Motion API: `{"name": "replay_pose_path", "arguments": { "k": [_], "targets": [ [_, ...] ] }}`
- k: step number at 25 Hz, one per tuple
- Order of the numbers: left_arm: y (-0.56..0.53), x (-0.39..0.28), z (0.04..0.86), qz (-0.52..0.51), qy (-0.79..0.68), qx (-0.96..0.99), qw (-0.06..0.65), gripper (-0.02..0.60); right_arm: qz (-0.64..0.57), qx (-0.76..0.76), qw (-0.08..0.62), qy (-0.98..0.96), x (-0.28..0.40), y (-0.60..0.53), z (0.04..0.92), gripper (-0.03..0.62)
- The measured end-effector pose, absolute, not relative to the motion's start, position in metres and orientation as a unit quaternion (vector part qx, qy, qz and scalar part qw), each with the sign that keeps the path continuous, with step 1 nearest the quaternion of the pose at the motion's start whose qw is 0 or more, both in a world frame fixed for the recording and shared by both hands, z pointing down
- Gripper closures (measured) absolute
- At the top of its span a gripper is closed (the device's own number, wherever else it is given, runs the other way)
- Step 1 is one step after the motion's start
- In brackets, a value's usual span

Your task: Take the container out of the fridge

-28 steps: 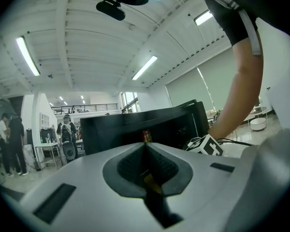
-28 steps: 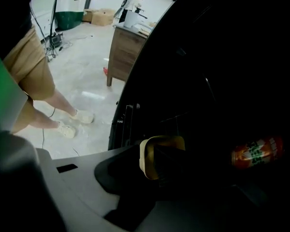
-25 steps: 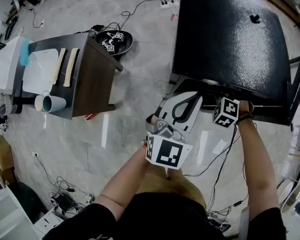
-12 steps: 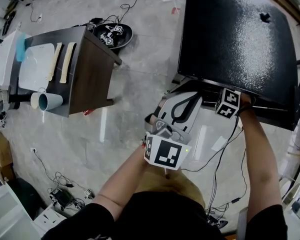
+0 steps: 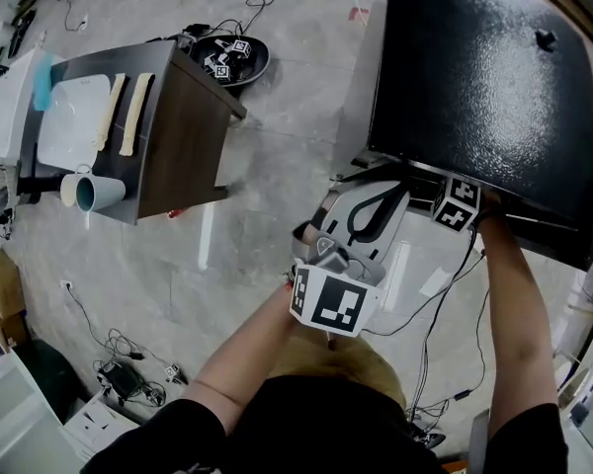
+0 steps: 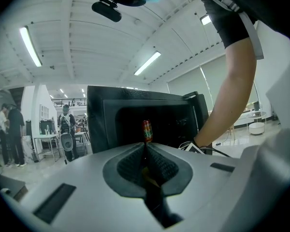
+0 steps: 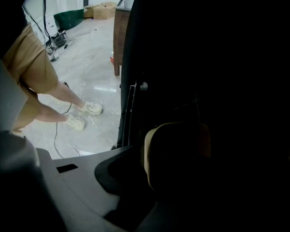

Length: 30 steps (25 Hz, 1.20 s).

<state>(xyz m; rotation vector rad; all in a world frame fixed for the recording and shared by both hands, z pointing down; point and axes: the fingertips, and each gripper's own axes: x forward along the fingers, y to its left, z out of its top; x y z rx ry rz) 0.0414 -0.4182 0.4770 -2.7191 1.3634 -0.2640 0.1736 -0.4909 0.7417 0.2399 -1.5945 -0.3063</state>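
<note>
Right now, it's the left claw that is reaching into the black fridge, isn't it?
Not quite: it is the right claw that is reaching into the black fridge. The left claw is held outside, in front of the fridge, with its jaws together. The head view shows which arm goes in.

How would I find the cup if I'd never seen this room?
Find the dark brown table left of the black fridge. The cup sits at its edge, beside the white board. It alone is round; its neighbours lie flat.
</note>
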Motion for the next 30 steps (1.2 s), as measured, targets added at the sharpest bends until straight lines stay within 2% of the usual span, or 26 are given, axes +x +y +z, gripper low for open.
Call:
{"name": "replay_pose_path", "arguments": {
  "k": [2,3,17,24,30],
  "targets": [
    [-0.419,0.042,0.478,-0.086,0.445,-0.89,0.044,0.557,-0.144,0.105,0.683,-0.709,0.173,-0.492,0.746,0.508],
    [-0.419,0.043,0.479,-0.086,0.445,-0.89,0.044,0.557,-0.15,0.102,0.684,-0.707,0.173,-0.492,0.748,0.542],
    [-0.417,0.049,0.472,-0.092,0.445,-0.889,0.053,0.557,-0.166,0.094,0.656,-0.73,0.152,-0.475,0.719,0.545],
    [-0.412,0.047,0.461,-0.098,0.451,-0.885,0.066,0.557,-0.15,0.097,0.61,-0.772,0.128,-0.449,0.691,0.545],
    [-0.396,0.053,0.436,-0.095,0.457,-0.881,0.076,0.557,-0.093,0.164,0.532,-0.825,0.121,-0.426,0.641,0.545]
  ]
}}
